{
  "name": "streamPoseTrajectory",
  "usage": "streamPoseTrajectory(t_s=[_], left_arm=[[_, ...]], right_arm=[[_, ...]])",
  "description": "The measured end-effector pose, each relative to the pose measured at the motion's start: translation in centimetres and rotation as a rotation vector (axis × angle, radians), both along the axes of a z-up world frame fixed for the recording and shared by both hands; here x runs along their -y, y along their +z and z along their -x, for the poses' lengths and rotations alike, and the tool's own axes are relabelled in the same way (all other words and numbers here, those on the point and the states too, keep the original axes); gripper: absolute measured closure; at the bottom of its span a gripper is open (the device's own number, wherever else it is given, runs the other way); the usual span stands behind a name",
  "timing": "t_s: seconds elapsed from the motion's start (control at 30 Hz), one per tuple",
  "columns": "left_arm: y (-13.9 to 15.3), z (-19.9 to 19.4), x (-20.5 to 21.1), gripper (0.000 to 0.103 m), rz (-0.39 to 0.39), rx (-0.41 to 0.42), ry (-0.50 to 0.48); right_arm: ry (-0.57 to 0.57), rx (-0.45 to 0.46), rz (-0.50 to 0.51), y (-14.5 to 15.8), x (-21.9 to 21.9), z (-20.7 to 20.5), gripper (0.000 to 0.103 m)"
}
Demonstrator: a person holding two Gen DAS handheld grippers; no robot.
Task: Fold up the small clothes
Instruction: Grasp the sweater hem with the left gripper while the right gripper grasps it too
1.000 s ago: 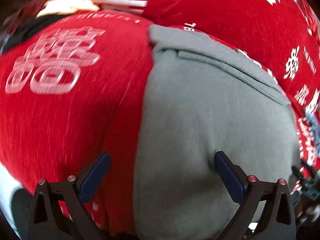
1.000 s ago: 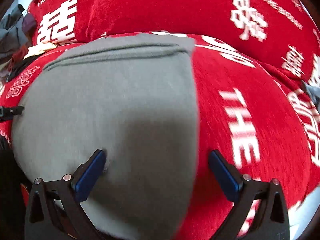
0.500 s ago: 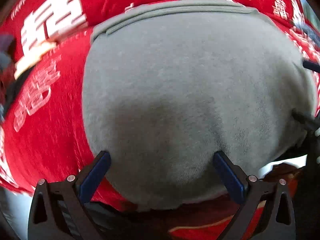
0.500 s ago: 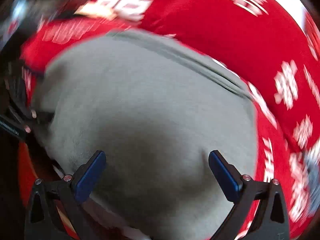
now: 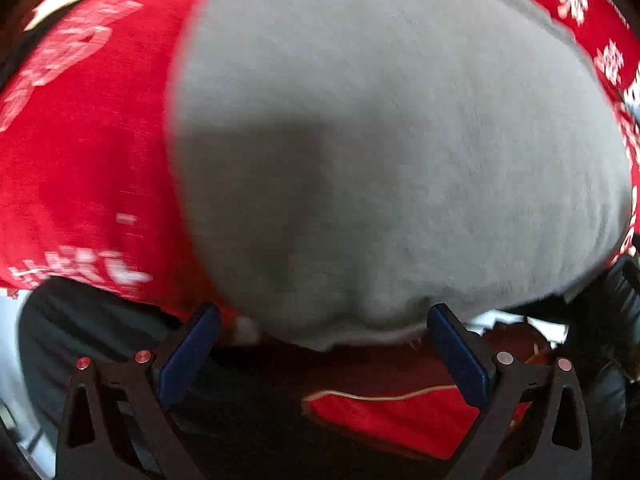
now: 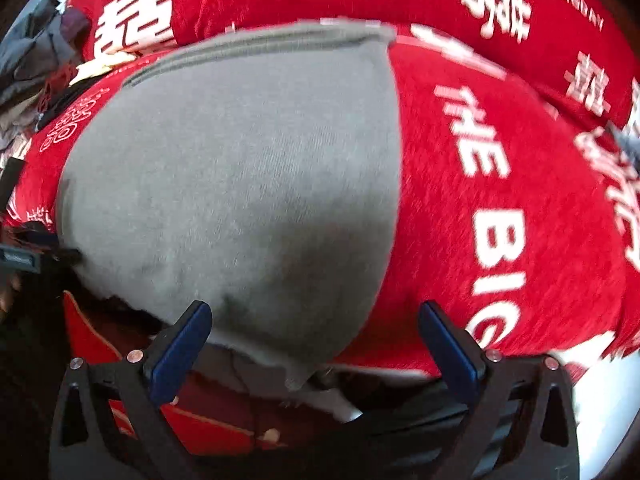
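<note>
The left gripper (image 5: 322, 336) has its blue-padded fingers (image 5: 188, 350) spread wide apart, holding nothing. Just ahead of them, filling the view from about 10 o'clock round to 3 o'clock, lies the flat grey knit garment (image 5: 392, 152), spread on a red plush cover printed with white characters and lettering (image 5: 80, 152). The garment's near hem sags at 6 o'clock between the two pads, over the cover's near edge; whether the pads touch it cannot be told through the blur. A dark shadow falls across the cloth's lower left part. Below the hem sits a dark gap with a red piece edged in pale piping (image 5: 384, 412).

The right gripper (image 6: 314, 334) likewise has its blue fingers (image 6: 180, 346) well apart and empty. In its view the grey knit garment (image 6: 240, 184) lies from 9 o'clock to 12 o'clock, its stitched band at the far end near 12 o'clock, its right edge running straight toward 6 o'clock. A hem corner hangs down between the pads. To the right, from 1 to 4 o'clock, the red plush cover (image 6: 540, 240) shows bare with large white letters. At 10 o'clock a heap of dark clothes (image 6: 36, 64) lies at the cover's far left edge.
</note>
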State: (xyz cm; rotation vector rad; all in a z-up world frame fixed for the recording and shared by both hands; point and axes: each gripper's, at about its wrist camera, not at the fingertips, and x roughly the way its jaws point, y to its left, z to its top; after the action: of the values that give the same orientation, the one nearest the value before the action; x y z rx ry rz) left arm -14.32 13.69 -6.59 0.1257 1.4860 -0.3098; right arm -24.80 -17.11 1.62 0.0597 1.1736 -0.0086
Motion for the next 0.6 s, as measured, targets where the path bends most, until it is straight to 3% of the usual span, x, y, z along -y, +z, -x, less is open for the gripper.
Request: streamPoseTrajectory(t_s=[0.03, 0.07, 0.1, 0.13, 0.17, 0.2, 0.23, 0.27, 0.3, 0.43, 0.6], left_arm=[[-0.4, -0.1, 0.5, 0.000, -0.005, -0.009, 0.000], [-0.7, -0.3, 0.7, 0.000, -0.006, -0.017, 0.008], [-0.7, -0.5, 0.9, 0.001, -0.001, -0.022, 0.019], [-0.5, -0.5, 0.9, 0.008, 0.006, -0.018, 0.020], [-0.2, -0.5, 0.8, 0.015, 0.017, -0.007, 0.016], [0.5, -0.2, 0.6, 0.036, 0.033, 0.009, 0.008], [1.0, 0.2, 0.5, 0.067, 0.048, 0.016, 0.000], [1.5, 0.4, 0.3, 0.084, 0.079, 0.016, -0.010], [2.2, 0.6, -0.1, 0.087, 0.129, 0.010, -0.007], [5.3, 0.0, -1.4, 0.087, 0.247, 0.078, 0.026], [11.2, -3.3, -1.3, 0.087, 0.348, 0.262, 0.061]], right_arm=[[0.002, -0.026, -0.005, -0.6, -0.3, -0.3, 0.008], [0.010, -0.056, -0.007, -1.3, -0.8, -0.5, 0.029], [0.014, -0.088, 0.018, -2.2, -1.5, -0.9, 0.032], [0.021, -0.092, 0.086, -2.4, -2.2, -0.9, 0.039], [0.030, -0.093, 0.119, -2.4, -2.6, -1.0, 0.055], [0.037, -0.087, 0.130, -2.2, -2.9, -0.8, 0.065], [0.043, -0.079, 0.101, -2.0, -2.8, -0.8, 0.092], [0.043, -0.071, 0.048, -1.7, -2.6, -0.6, 0.093], [0.037, -0.055, 0.021, -1.3, -2.4, -0.5, 0.093], [0.048, 0.090, -0.165, 2.3, -1.3, 0.0, 0.093], [0.043, 0.281, -0.205, 7.9, 0.2, -3.9, 0.093]])
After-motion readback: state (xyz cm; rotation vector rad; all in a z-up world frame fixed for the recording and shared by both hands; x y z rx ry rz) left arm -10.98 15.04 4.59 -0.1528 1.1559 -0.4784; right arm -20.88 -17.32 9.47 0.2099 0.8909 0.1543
